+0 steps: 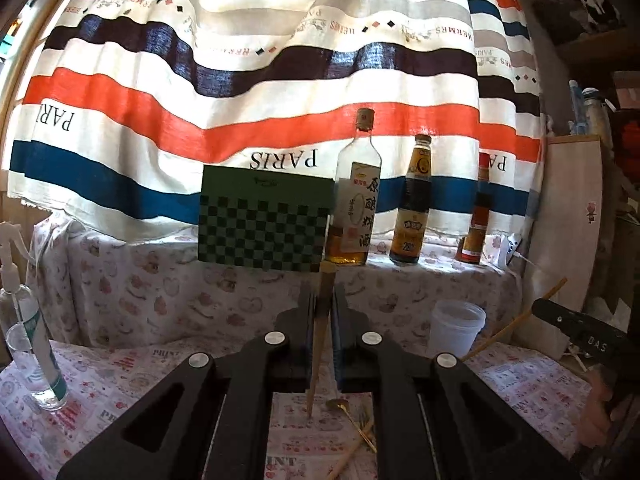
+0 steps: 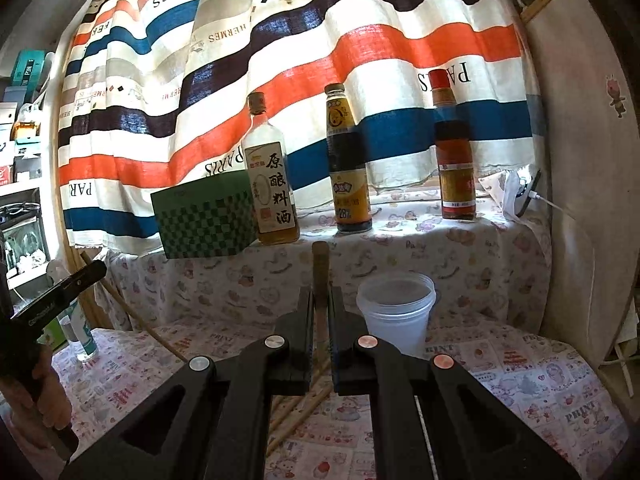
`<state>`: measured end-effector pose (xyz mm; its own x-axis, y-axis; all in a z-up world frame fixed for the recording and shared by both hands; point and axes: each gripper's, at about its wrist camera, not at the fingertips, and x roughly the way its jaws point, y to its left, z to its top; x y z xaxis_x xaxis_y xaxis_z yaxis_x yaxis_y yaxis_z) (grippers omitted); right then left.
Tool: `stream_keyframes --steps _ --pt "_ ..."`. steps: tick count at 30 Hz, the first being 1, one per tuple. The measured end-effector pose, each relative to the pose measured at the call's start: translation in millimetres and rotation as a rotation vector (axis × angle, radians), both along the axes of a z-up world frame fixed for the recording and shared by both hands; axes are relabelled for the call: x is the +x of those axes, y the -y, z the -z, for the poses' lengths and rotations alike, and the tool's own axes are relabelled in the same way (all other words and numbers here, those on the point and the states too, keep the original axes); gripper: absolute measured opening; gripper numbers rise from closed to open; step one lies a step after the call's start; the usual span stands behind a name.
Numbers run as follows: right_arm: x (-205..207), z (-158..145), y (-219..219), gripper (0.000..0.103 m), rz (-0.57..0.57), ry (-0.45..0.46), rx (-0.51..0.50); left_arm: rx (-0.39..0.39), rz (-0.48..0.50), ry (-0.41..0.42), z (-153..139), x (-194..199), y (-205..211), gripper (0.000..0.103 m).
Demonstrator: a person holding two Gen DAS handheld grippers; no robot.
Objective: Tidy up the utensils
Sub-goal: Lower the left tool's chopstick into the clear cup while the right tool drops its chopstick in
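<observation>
A wooden chopstick (image 1: 321,320) stands nearly upright between the jaws of the left gripper (image 1: 322,304), which are closed tight on its upper part, its thin tip hanging just above the printed tablecloth (image 1: 100,392). The right gripper (image 2: 321,308) likewise has its jaws pinched on a second chopstick (image 2: 320,280), whose blunt end sticks up past the fingertips. The translucent plastic cup (image 2: 394,312) stands open-mouthed just right of that gripper, near the cloth-covered ledge; more chopsticks (image 2: 296,408) lie loose on the cloth below the right gripper, and a gold spoon (image 1: 338,404) with a small fork (image 1: 366,426) lies under the left one. This looks like the carrying step: both sticks are lifted and neither is yet in the cup, which seems the likely holder. The next move would call for bringing each stick over the cup's mouth, tip down, and lowering it inside before letting go; the light cup may tip if a stick knocks its rim. Three sauce bottles (image 2: 348,168) and a green checked box (image 2: 204,216) sit on the ledge behind, well clear
</observation>
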<state>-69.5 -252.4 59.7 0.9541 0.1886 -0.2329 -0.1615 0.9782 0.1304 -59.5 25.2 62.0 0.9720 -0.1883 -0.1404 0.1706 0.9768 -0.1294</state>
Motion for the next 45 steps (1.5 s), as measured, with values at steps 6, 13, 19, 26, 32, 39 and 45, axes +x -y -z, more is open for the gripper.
stream_keyframes --steps 6,13,19,26,32,39,45 --pt "4 1 2 0.008 -0.003 -0.02 0.013 0.01 -0.008 -0.149 18 30 1 0.007" --pt "7 0 3 0.008 -0.022 -0.046 0.024 0.027 -0.018 -0.274 35 51 4 0.006" --pt "7 1 1 0.008 -0.008 -0.043 0.01 -0.004 -0.023 -0.221 32 44 -1 0.006" --pt "8 -10 9 0.008 0.027 -0.011 0.031 -0.097 0.024 -0.172 -6 32 2 0.006" --pt "14 -53 24 0.008 0.034 0.011 0.044 0.002 0.094 -0.1 -61 37 58 0.006" --pt "50 -104 40 0.008 0.078 0.003 0.021 -0.058 0.26 -0.125 -92 84 126 0.006" --pt "82 -104 77 0.008 0.109 0.009 0.094 0.02 0.258 -0.163 -86 125 172 0.006"
